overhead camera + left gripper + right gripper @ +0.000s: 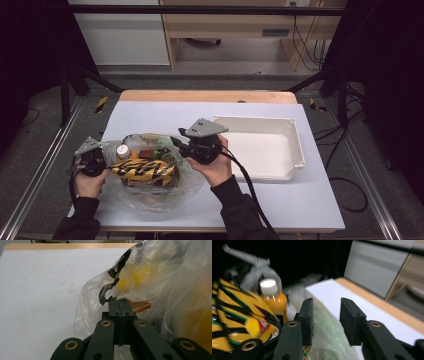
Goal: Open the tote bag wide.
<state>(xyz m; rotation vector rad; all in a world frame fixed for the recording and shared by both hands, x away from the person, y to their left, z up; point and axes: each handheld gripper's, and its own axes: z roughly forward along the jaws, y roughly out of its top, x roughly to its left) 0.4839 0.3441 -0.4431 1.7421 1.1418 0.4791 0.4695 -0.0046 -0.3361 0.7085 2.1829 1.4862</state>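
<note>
White rectangular plastic tray right of your clear crinkled plastic bag, near table edge. Yellow-black striped packet and orange white-capped bottle inside. Left gripper clamped on bag's rim; right gripper jaws spread over its film.

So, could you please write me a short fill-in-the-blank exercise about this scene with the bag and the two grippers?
1. The left gripper has its jaws ____ on the clear plastic bag.
2. The right gripper has its jaws ____.
3. The orange drink bottle has a ____ cap.
4. The white tray lies on the person's ____ side of the bag.

Missing words: shut; open; white; right
</note>
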